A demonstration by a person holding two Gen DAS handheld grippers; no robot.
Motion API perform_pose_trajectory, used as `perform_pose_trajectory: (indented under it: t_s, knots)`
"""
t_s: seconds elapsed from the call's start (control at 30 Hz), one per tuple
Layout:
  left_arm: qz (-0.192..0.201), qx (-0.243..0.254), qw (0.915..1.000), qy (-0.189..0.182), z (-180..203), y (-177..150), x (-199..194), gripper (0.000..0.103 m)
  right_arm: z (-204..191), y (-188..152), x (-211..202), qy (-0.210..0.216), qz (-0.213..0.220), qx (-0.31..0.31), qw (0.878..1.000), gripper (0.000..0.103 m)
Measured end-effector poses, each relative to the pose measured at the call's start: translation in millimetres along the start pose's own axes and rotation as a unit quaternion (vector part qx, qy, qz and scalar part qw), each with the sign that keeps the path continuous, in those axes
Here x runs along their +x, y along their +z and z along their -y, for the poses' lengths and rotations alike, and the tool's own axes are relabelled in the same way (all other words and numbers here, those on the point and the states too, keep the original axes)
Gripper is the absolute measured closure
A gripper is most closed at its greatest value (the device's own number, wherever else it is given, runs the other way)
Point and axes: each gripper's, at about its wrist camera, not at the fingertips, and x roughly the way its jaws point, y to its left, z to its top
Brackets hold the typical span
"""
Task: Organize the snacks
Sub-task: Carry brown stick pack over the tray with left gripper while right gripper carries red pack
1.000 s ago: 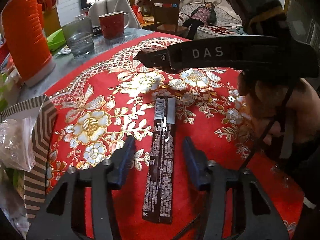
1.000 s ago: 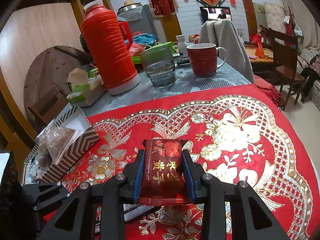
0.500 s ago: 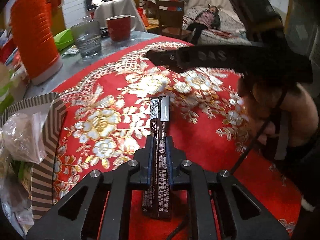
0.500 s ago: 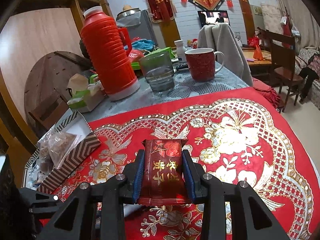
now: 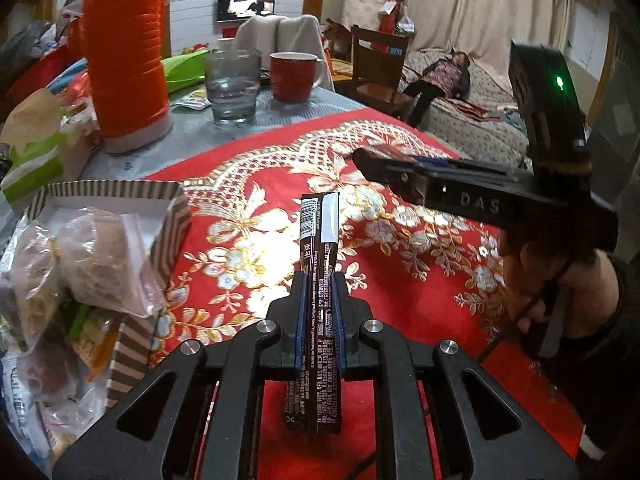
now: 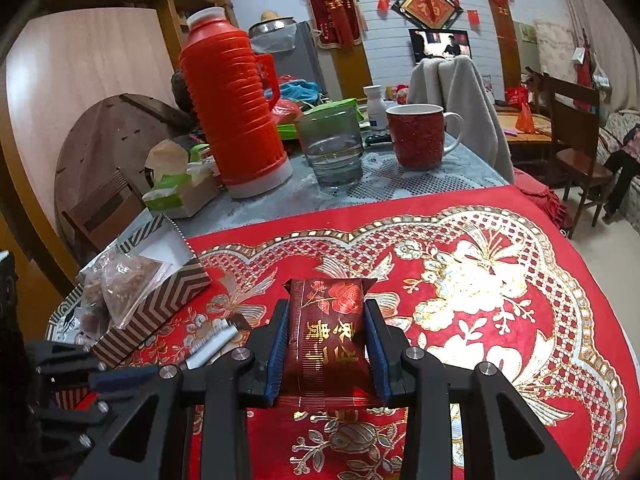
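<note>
My left gripper point(image 5: 318, 286) is shut on a long dark brown snack bar point(image 5: 318, 236), held edge-up and lifted off the red cloth. The bar's barcode end sticks out ahead of the fingers. A striped snack box point(image 5: 170, 220) with bagged snacks point(image 5: 86, 256) sits to the left. My right gripper point(image 6: 326, 314) is shut on a dark red snack packet point(image 6: 326, 328) with gold characters and a rose, held above the cloth. In the right wrist view the striped box point(image 6: 160, 296) lies to the left, and the left gripper point(image 6: 120, 376) shows at the lower left with the bar's end point(image 6: 216, 344).
On the grey part of the table stand an orange thermos point(image 6: 232, 100), a glass of water point(image 6: 332, 148), a red mug point(image 6: 416, 136) and a green tissue pack point(image 6: 176, 196). A hand point(image 5: 560, 292) holds the right gripper's body. A chair point(image 6: 576, 128) stands beyond the table.
The left gripper closed on the brown bar that lay on the cloth and lifted it, shifting toward the striped box. The right gripper kept still with its red packet.
</note>
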Motion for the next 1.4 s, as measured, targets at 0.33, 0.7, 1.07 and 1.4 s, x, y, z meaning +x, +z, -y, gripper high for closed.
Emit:
perform_pose_trajectory:
  t_s: [0.33, 0.7, 1.07, 1.4]
  knots:
    - [0.02, -0.031, 0.9993, 0.003, -18.0, 2.3, -14.3, 0.092, -10.1, -1.5, -3.0, 0.002, 0.01, -0.025, 1.0, 0.068]
    - [0.074, -0.055, 0.9957, 0.003, -35.0, 4.5, -60.3, 0.092, -20.1, -2.9, -5.0, -0.017, 0.017, -0.051, 0.998, 0.068]
    - [0.137, -0.109, 0.984, 0.035, -95.6, -16.7, -124.9, 0.092, -22.7, -3.4, -6.9, -0.033, 0.021, -0.056, 0.998, 0.069]
    - [0.144, -0.154, 0.9729, 0.094, -143.9, -51.3, -149.5, 0.092, -25.4, -3.2, -6.1, -0.055, 0.022, -0.062, 0.996, 0.069]
